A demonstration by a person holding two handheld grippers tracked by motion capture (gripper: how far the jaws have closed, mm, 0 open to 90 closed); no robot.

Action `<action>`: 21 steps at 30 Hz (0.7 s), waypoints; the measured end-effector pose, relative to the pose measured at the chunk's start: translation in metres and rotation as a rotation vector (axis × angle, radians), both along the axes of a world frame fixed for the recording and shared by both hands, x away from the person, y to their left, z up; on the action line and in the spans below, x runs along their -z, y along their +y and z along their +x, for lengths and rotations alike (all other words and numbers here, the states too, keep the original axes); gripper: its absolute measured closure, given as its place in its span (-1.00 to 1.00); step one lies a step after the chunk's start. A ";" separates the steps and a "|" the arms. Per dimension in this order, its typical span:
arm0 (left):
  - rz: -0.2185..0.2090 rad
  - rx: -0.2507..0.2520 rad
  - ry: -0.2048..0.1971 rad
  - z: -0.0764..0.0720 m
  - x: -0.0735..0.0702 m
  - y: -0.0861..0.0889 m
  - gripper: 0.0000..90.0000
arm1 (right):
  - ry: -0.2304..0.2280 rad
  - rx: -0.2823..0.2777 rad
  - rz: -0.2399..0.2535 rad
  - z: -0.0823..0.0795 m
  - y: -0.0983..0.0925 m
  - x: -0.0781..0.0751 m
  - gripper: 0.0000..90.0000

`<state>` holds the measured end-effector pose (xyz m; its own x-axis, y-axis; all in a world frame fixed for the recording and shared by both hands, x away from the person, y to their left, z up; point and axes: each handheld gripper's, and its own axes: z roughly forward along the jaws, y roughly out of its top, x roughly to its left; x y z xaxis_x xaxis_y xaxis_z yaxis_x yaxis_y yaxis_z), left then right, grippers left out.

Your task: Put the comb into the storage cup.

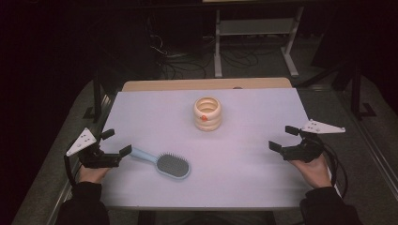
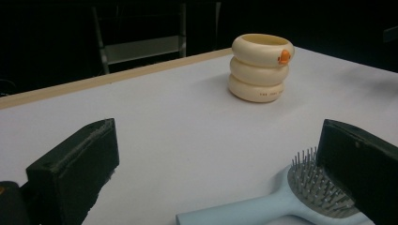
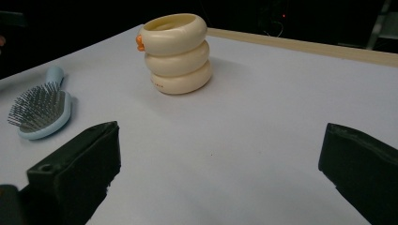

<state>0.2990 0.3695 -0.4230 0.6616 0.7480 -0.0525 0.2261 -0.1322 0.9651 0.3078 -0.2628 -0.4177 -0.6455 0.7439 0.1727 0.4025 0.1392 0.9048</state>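
A pale blue hairbrush point(image 1: 164, 163) lies bristles up on the white table point(image 1: 244, 140), near the front left; its handle points left. A cream holder made of three stacked rings point(image 1: 207, 113) with a small orange mark stands upright in the middle, toward the back. My left gripper point(image 1: 116, 142) hovers at the left edge, open, with the brush handle just right of its fingertips. My right gripper point(image 1: 283, 138) is open at the right edge, holding nothing. From the left gripper view the hairbrush point(image 2: 286, 199) lies between the jaws, untouched, and the holder point(image 2: 260, 68) stands beyond. The right gripper view shows holder point(image 3: 176, 51) and hairbrush point(image 3: 40, 112).
The table's wooden back edge point(image 1: 206, 84) shows beyond the white surface. A metal shelf frame point(image 1: 256, 37) and cables point(image 1: 187, 63) sit on the dark floor behind. A person's hands and dark sleeves come in at the bottom corners.
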 end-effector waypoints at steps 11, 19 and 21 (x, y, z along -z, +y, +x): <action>-0.006 -0.002 0.010 0.000 -0.001 0.001 -1.00 | -0.009 -0.001 0.000 -0.001 0.000 -0.001 -1.00; -0.005 -0.001 0.014 0.000 -0.002 0.000 -1.00 | -0.013 -0.003 -0.001 -0.002 0.001 -0.001 -1.00; -0.002 0.002 0.011 0.000 -0.003 0.000 -1.00 | -0.015 -0.006 -0.002 -0.003 0.001 -0.001 -1.00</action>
